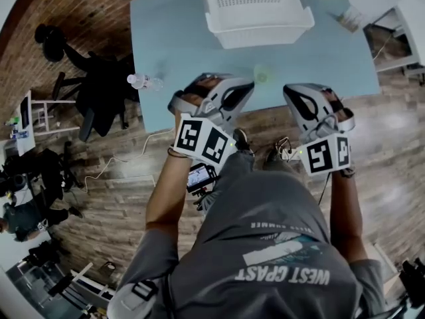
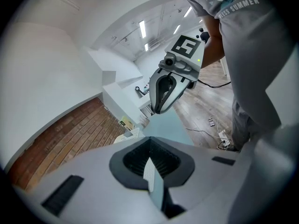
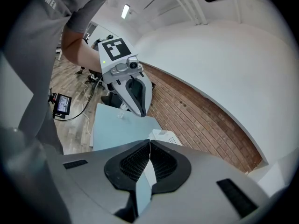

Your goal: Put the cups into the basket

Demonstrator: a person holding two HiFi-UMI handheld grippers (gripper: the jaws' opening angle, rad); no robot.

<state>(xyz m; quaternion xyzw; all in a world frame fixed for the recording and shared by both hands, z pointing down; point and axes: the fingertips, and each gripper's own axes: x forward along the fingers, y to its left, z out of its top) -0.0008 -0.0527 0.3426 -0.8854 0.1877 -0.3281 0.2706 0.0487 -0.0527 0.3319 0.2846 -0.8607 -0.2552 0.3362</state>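
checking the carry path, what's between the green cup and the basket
Nothing. In the head view, only a bare stretch of blue table separates the pale green cup from the white basket.

The light blue rectangular table [image 1: 332, 52] carries a white perforated plastic basket [image 1: 259, 32], a clear plastic bottle [image 1: 143, 81] lying down, and perhaps a pale green cup [image 1: 261, 76].

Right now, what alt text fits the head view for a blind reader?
From above, a person in a grey T-shirt holds the left gripper and right gripper, both shut and empty, at the near edge of a blue table. A pale green cup sits between them; a white basket stands farther back.
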